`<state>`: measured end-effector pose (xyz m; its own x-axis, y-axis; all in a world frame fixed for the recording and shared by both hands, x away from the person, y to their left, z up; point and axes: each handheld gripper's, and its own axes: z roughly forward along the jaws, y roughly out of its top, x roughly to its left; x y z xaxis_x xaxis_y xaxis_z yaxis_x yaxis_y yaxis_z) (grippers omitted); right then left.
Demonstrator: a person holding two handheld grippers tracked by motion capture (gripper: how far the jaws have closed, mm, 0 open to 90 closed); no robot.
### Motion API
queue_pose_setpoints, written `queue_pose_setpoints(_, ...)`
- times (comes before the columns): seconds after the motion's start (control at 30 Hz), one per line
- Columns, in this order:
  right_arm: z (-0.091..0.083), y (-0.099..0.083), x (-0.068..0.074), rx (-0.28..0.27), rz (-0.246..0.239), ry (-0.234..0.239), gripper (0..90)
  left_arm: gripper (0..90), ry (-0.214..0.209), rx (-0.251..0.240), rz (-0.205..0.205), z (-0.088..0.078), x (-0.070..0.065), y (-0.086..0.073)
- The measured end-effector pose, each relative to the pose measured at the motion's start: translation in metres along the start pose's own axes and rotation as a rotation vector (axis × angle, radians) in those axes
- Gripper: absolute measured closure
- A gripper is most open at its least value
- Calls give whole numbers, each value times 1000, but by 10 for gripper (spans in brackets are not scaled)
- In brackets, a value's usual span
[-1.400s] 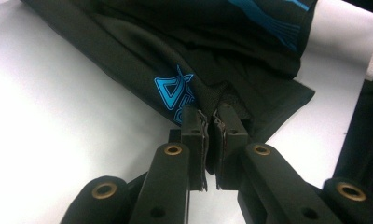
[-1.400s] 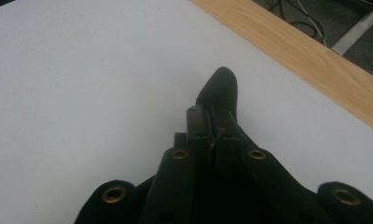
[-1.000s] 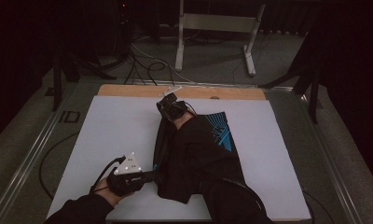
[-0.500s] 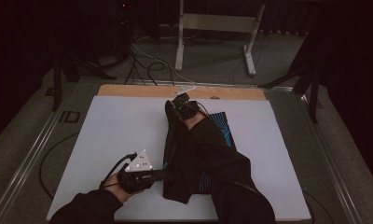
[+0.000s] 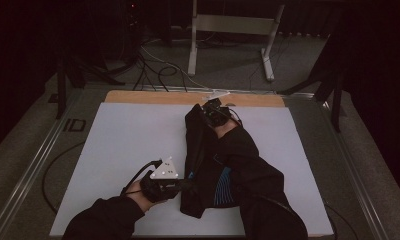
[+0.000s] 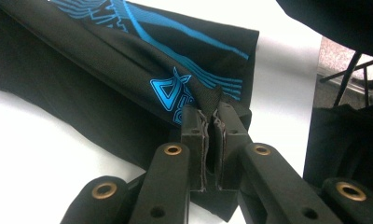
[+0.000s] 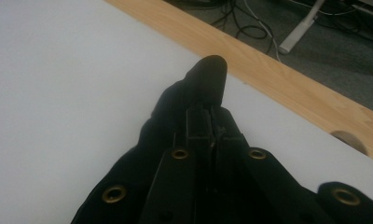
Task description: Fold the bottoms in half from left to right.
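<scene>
From above, you had one black garment (image 5: pixel 208 165) stretched lengthwise down the middle of the white bench (image 5: pixel 123 145), your right sleeve lying over part of it. Your left claw (image 5: pixel 184 184) pinched the garment's near end, your right claw (image 5: pixel 211 111) its far end, close to the bench's wooden far edge (image 5: pixel 153 97). The left gripper view alone showed the garment's print (image 6: pixel 175 93): bright blue lines and a triangular logo on fine, matte knit, folded between both pads. The right gripper view (image 7: pixel 210 135) showed plain black cloth bunched into a rounded tip beyond the shut jaws. Two claws, one garment.
</scene>
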<state>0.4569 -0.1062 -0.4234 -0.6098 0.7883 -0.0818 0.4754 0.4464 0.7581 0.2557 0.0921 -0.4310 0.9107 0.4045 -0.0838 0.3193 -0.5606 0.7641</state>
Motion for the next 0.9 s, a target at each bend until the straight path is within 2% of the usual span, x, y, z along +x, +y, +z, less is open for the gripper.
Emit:
queue_pose_setpoints(0.1, -4, -2, -5, -5, -4, -9, 880, 845, -5, 2, 19, 5, -1, 6)
queue_pose_setpoints(0.23, -10, -6, -14, -12, 9, -23, 881, 845, -15, 4, 25, 11, -1, 11)
queue_pose_setpoints(0.5, -21, -21, -36, -5, 28, -60, 880, 844, -47, 18, 46, 38, -4, 22)
queue_pose_setpoints(0.63, -23, -25, -42, -2, 35, -77, 880, 844, -56, 24, 55, 47, -5, 26)
queue_pose_setpoints(0.9, -31, -43, -63, 17, 39, -117, 880, 844, -89, 34, 62, 78, -9, 34)
